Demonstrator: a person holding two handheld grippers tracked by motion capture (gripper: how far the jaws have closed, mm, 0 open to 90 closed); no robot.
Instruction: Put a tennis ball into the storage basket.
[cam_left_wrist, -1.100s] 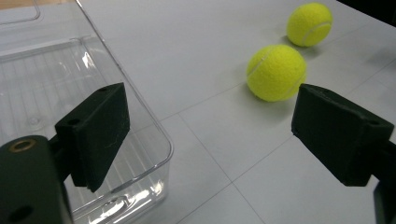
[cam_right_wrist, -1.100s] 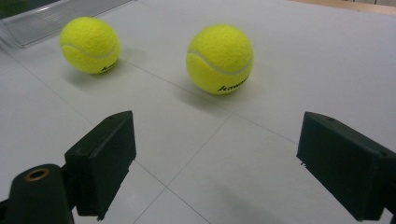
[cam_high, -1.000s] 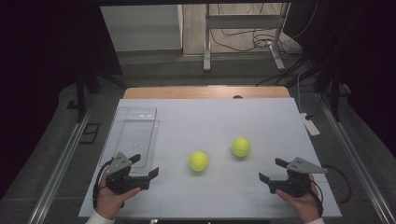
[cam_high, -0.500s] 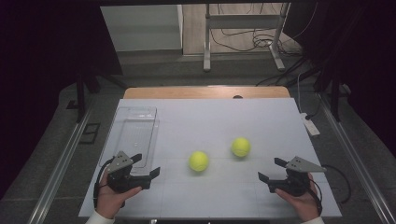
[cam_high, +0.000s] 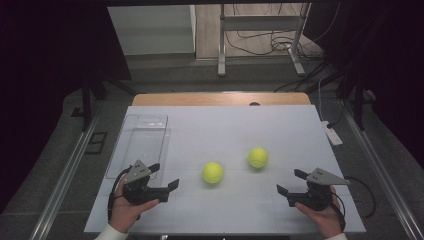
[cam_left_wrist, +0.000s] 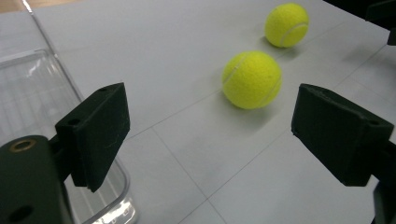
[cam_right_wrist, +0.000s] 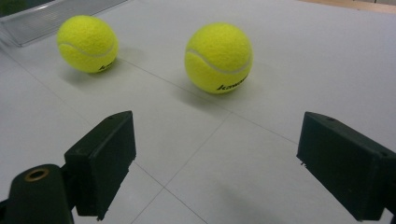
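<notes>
Dim room, grey floor (cam_high: 165, 75), cables (cam_high: 260, 42)

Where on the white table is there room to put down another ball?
The far half of the white table is bare, beyond the two yellow tennis balls and right of the clear plastic tray. The near strip between the left claw and right claw is free too. It is most crowded around the balls.
</notes>
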